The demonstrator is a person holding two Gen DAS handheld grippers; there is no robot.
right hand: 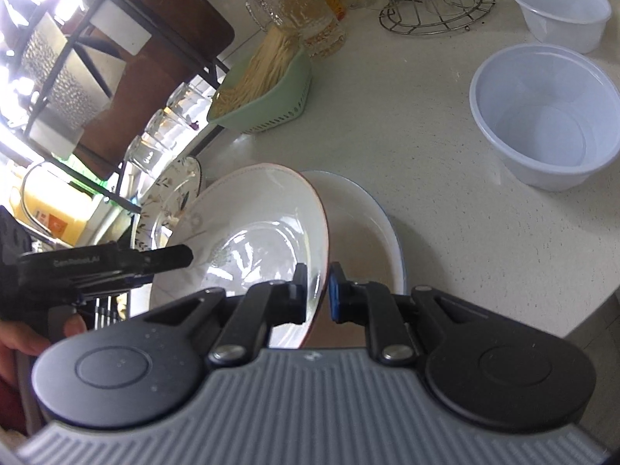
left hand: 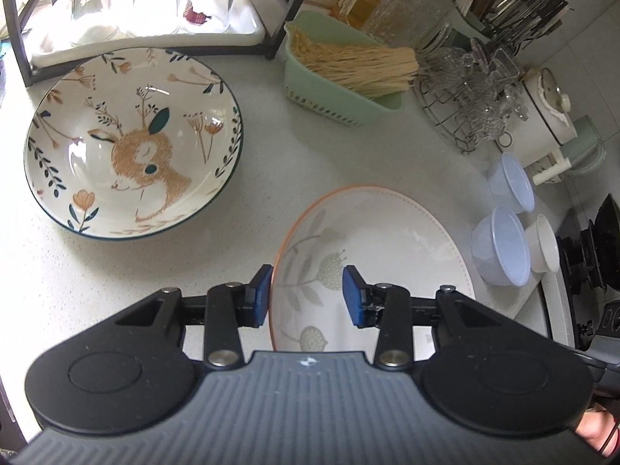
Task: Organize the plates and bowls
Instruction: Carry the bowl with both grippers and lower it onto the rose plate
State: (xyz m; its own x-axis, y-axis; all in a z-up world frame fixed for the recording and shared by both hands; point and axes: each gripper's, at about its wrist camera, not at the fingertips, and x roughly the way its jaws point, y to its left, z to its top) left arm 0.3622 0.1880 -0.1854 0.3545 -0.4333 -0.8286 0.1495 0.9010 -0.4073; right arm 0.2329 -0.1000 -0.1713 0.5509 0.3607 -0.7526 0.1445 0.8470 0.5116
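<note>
The leaf-pattern bowl (right hand: 248, 232) is tilted up off the tabletop (right hand: 426, 193), just over a blue-rimmed plate (right hand: 372, 224). The right hand-held gripper (right hand: 316, 290) is clamped on its near rim. The left hand-held gripper (left hand: 306, 294) has its jaws apart around the bowl's left rim, gripping nothing. I think the bowl is being carried. Next it needs a gentle set-down, maybe into the deer bowl (left hand: 131, 143) far left.
</note>
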